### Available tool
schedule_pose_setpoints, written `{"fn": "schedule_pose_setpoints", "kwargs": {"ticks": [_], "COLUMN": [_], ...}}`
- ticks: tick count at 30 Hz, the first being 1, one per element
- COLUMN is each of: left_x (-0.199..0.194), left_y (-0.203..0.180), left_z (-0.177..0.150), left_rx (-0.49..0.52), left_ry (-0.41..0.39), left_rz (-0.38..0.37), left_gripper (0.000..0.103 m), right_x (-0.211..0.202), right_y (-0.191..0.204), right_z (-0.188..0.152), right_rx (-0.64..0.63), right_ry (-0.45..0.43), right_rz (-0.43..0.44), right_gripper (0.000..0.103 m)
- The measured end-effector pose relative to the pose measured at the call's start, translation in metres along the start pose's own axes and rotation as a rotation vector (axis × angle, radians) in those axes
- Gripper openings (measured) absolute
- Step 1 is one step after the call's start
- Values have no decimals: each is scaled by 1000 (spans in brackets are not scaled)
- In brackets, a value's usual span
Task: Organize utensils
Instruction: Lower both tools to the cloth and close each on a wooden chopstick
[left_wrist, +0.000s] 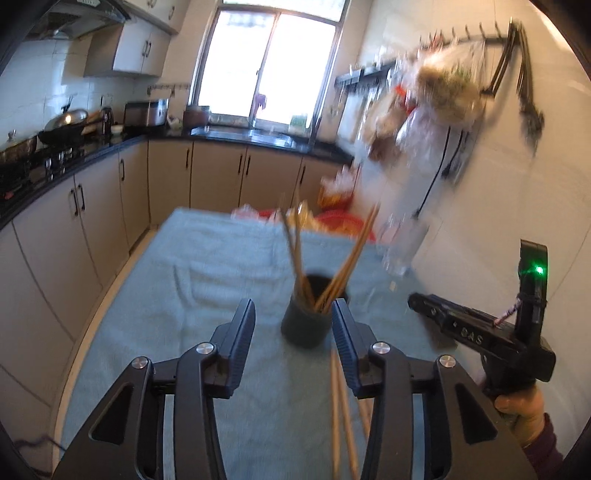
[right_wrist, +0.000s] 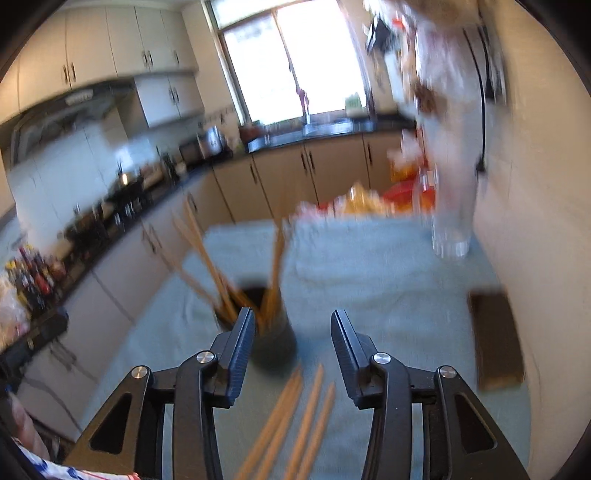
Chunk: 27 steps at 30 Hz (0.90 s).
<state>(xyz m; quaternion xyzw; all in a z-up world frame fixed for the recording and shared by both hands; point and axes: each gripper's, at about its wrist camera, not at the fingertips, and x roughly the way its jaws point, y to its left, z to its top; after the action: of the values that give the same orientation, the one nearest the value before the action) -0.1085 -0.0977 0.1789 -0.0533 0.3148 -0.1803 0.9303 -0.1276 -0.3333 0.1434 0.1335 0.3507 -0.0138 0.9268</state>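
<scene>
A dark round holder (left_wrist: 308, 325) stands on the light blue cloth (left_wrist: 207, 280) with several wooden chopsticks (left_wrist: 347, 266) leaning out of it. My left gripper (left_wrist: 293, 314) is open and empty, just in front of the holder. Loose chopsticks (left_wrist: 341, 417) lie on the cloth under it. The right gripper's body (left_wrist: 476, 332) shows at the right in the left wrist view. In the right wrist view the holder (right_wrist: 271, 332) sits ahead left of my open, empty right gripper (right_wrist: 293, 325), with loose chopsticks (right_wrist: 295, 417) lying below it.
A clear glass (right_wrist: 450, 236) stands at the far right of the cloth. A brown block (right_wrist: 496, 341) lies by the right wall. Orange and red bags (right_wrist: 369, 201) sit beyond the far edge. Kitchen cabinets (left_wrist: 92, 221) run along the left.
</scene>
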Motion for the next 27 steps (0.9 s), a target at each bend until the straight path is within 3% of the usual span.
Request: {"fn": "schedule_pose_setpoints", "kwargs": {"ticks": [5, 9, 16, 22, 27], "left_x": [44, 75, 101, 126, 138], "left_y": [-9, -28, -56, -63, -70], "left_z": [-60, -92, -108, -116, -118], "left_rx": [77, 157, 237, 235, 226], "left_ry": [191, 317, 366, 431, 458], "left_rz": [40, 8, -61, -81, -102], "left_gripper": [41, 41, 41, 25, 24], "right_x": [33, 47, 59, 64, 64], "right_y": [-20, -25, -21, -12, -15], "right_z": [-81, -114, -116, -117, -117], "right_rx": [-8, -12, -31, -57, -53], "right_ry": [203, 270, 259, 258, 254], "right_rz": [-6, -15, -38, -69, -64], "right_gripper": [42, 36, 35, 35, 33]}}
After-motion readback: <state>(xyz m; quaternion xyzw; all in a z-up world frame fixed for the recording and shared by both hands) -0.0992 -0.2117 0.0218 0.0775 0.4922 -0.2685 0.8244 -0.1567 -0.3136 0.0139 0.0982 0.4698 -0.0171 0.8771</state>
